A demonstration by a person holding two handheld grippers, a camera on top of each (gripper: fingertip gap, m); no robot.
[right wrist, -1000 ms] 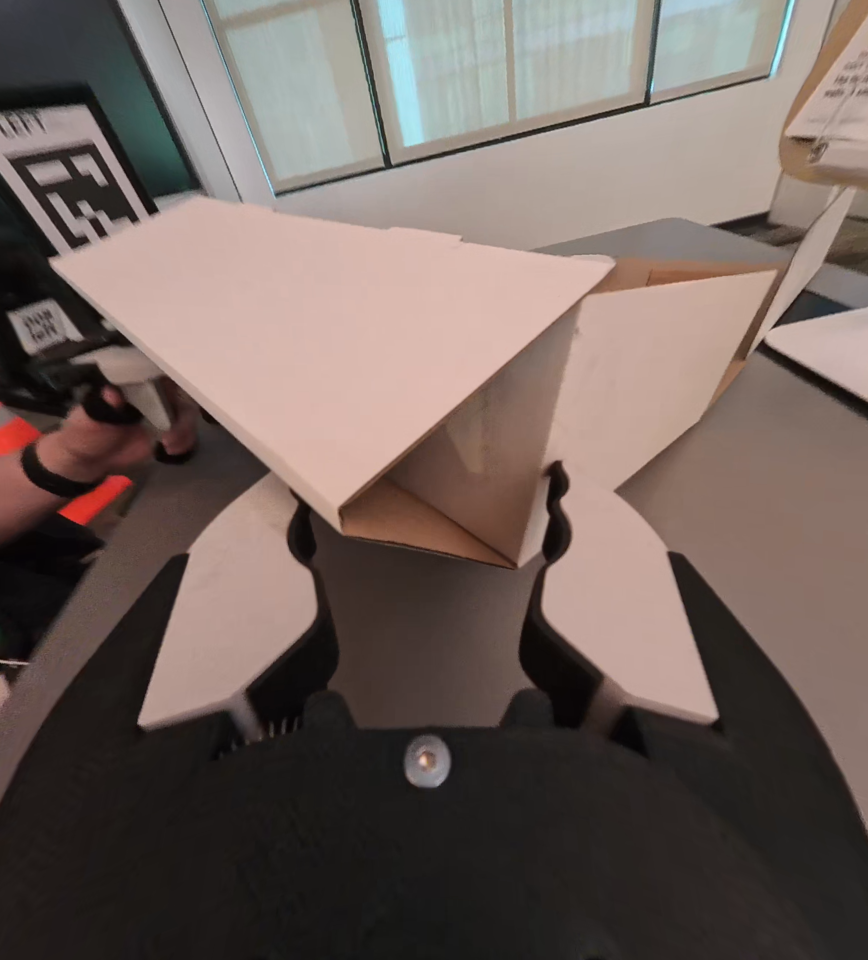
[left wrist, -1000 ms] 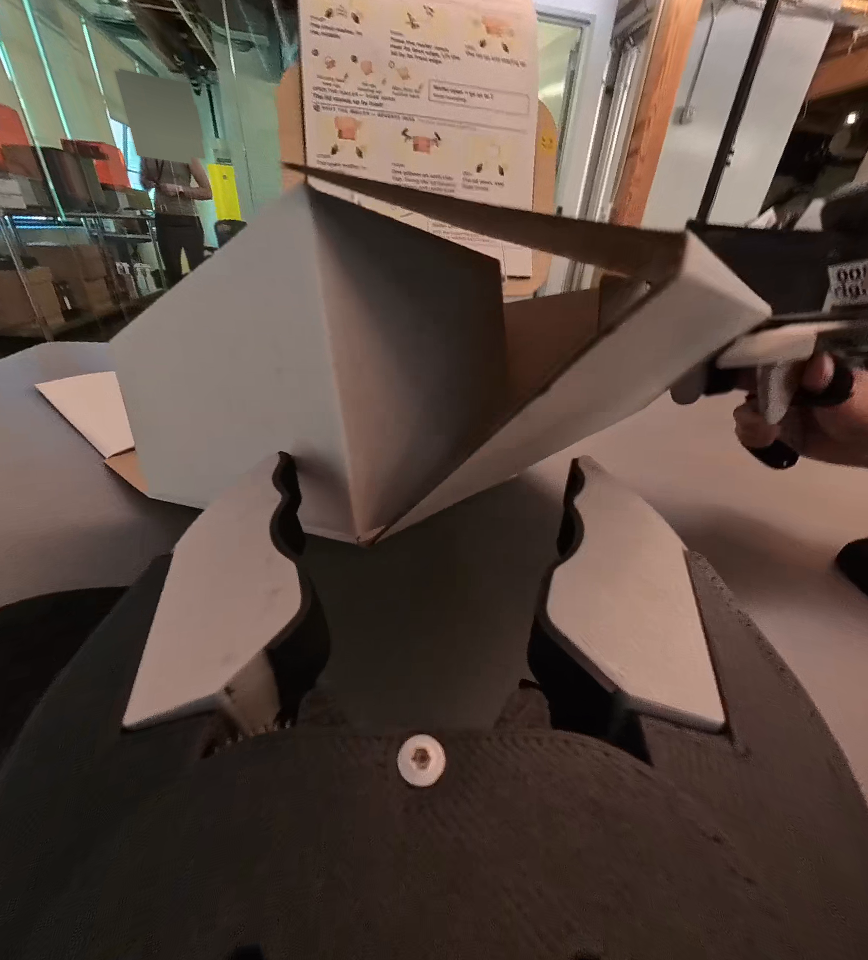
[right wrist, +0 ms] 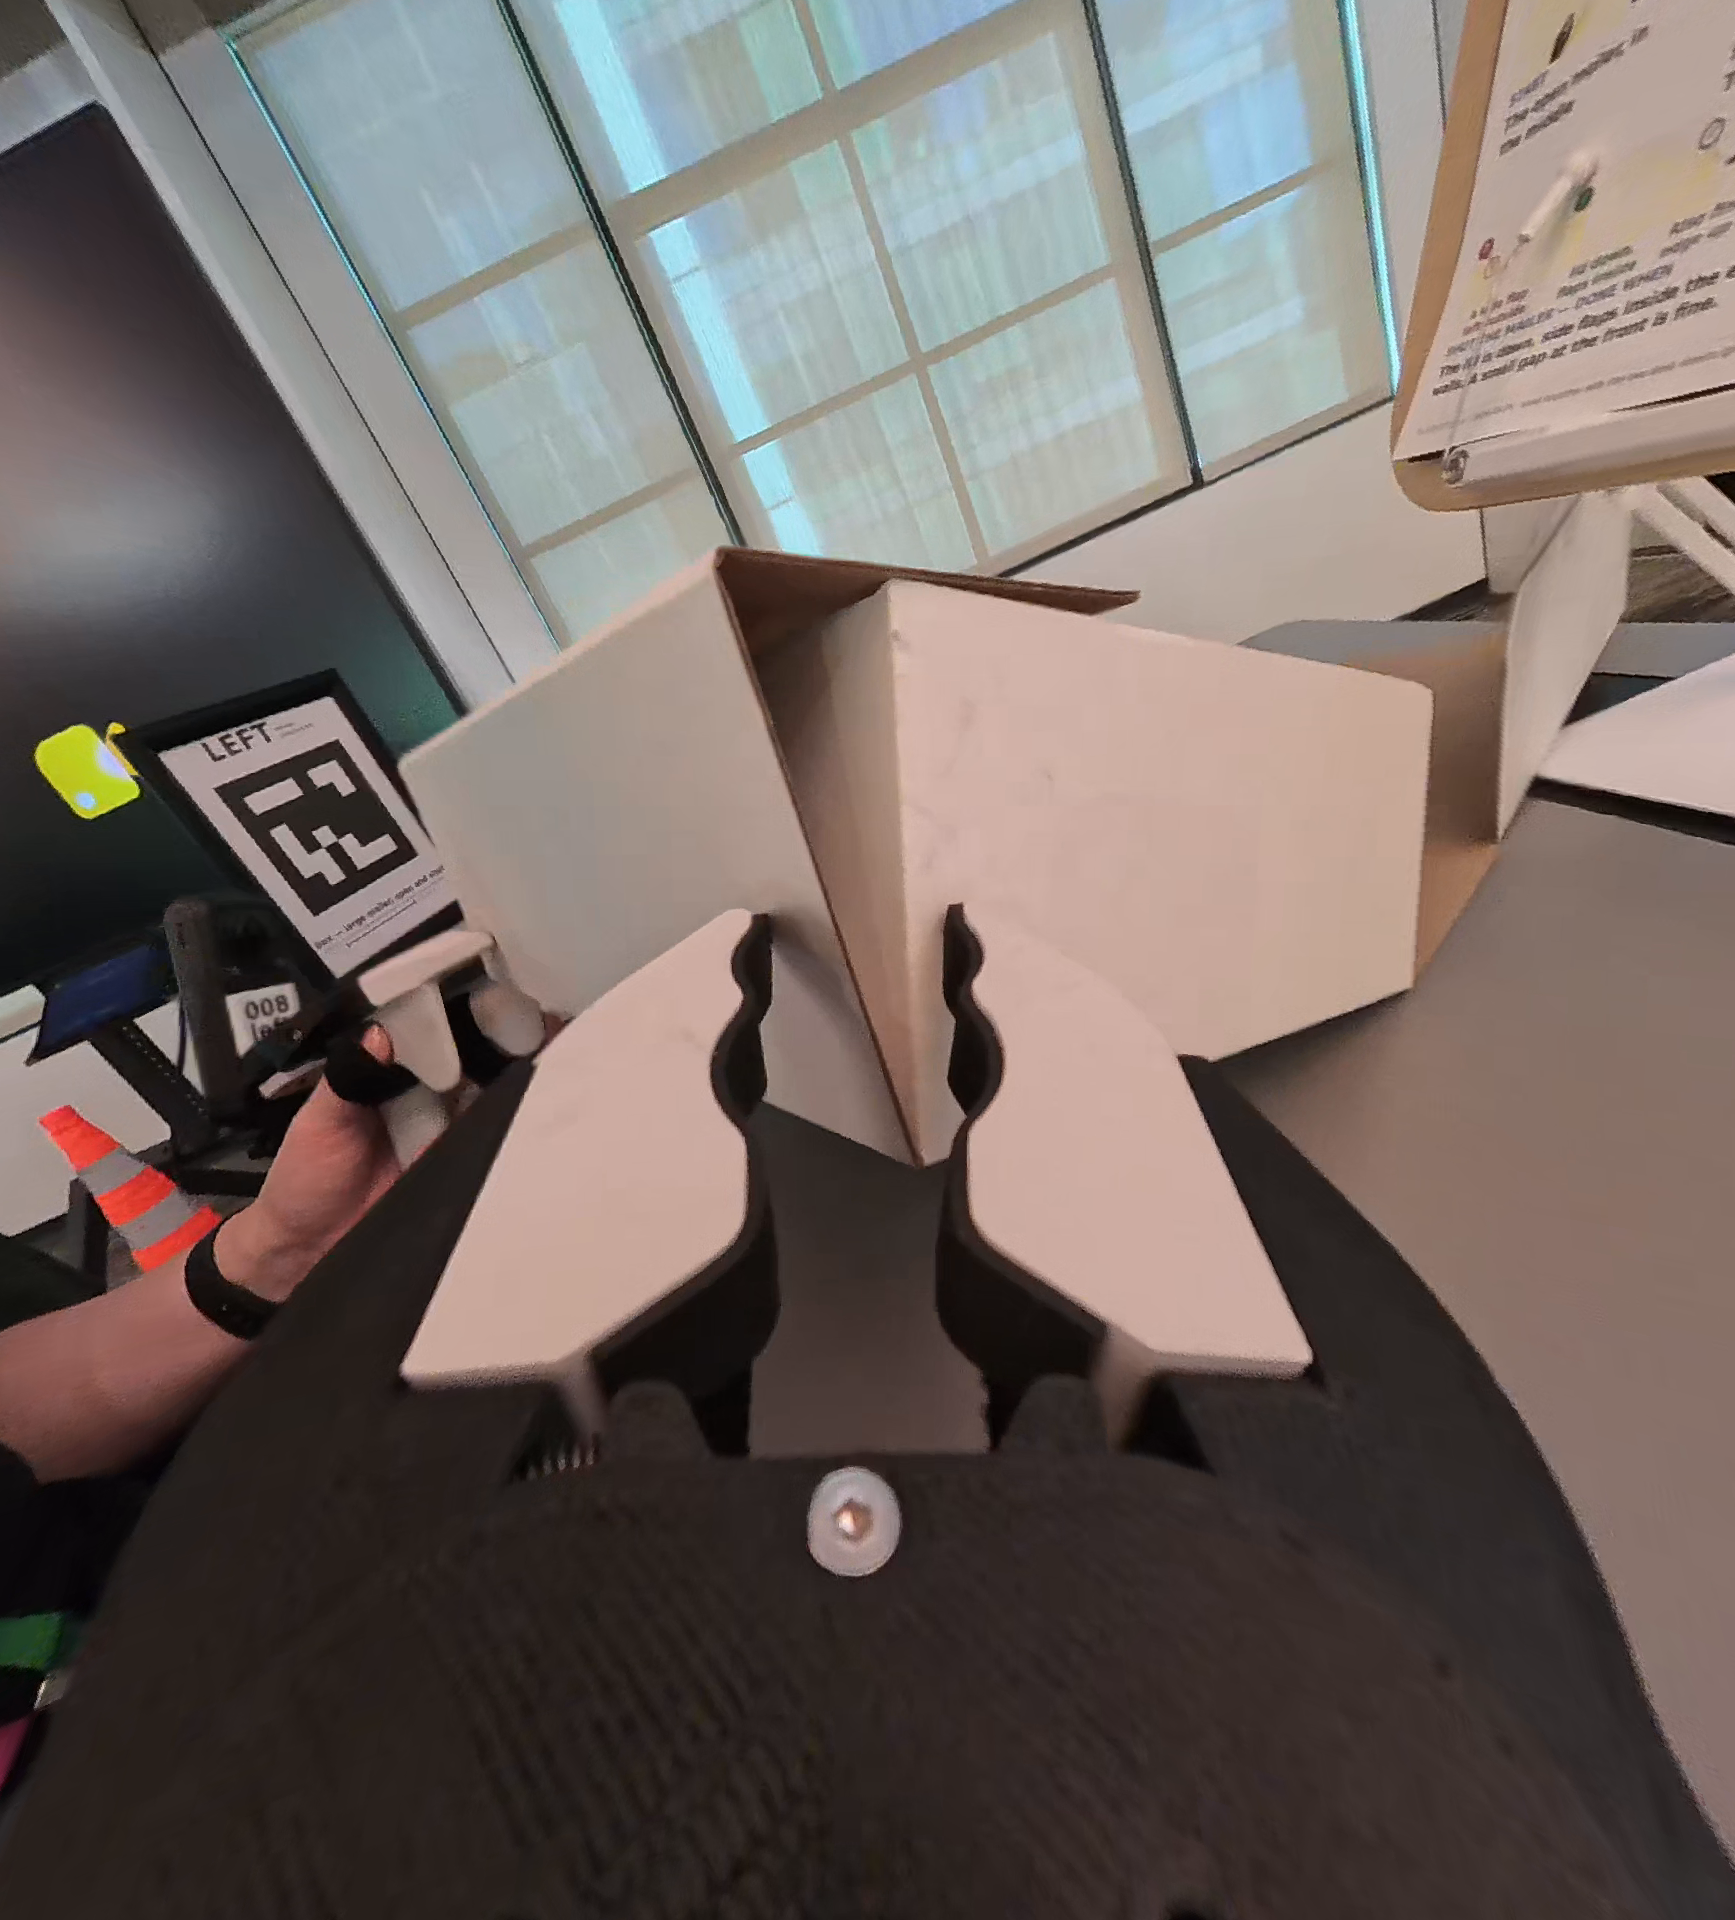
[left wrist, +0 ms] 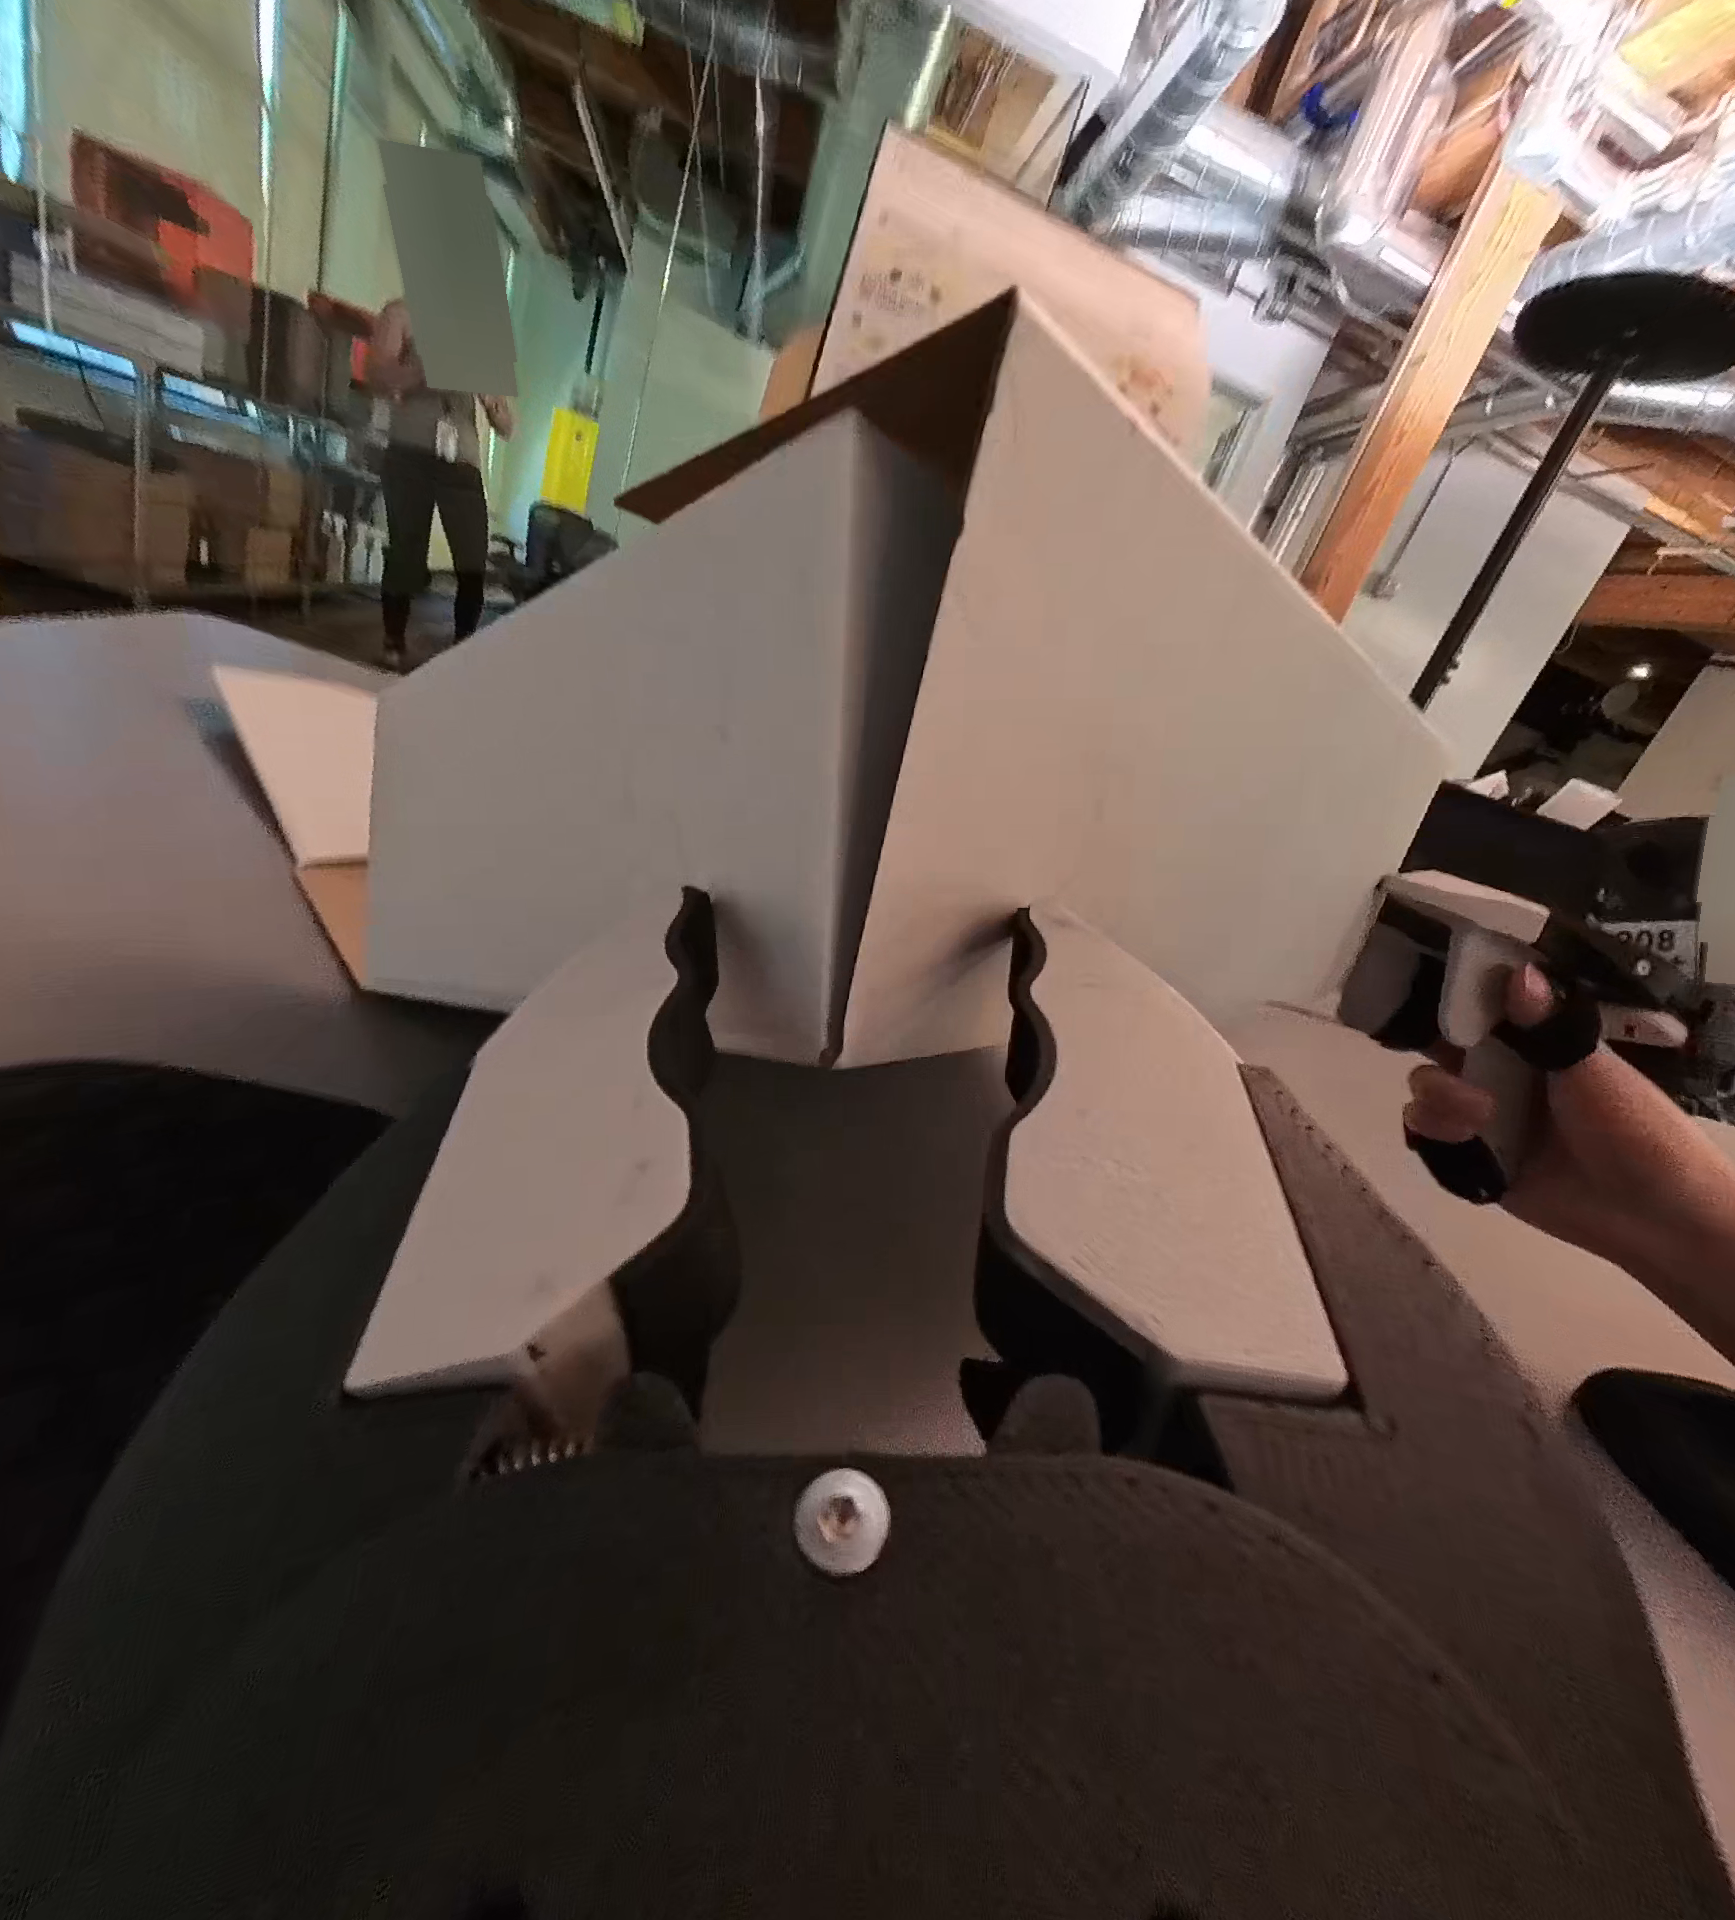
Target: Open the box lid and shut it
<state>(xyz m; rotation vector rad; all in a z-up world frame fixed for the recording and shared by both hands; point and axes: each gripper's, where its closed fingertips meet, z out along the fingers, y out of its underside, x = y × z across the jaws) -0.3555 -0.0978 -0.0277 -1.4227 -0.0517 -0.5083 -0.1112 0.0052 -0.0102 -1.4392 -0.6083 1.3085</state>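
Centrally, the white cardboard box stands on the grey table, its lid tilted down over the top with the front flap hanging past the wall and a wedge-shaped gap at each front corner. Both hand-held grippers face those corners with fingers spread, pinching nothing: the left hand-held gripper at 1 corner, the right hand-held gripper at the other. A printed sheet on a stand rises behind the box.

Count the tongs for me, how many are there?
2. The left tongs sit at one box corner, the right tongs at another, both open.
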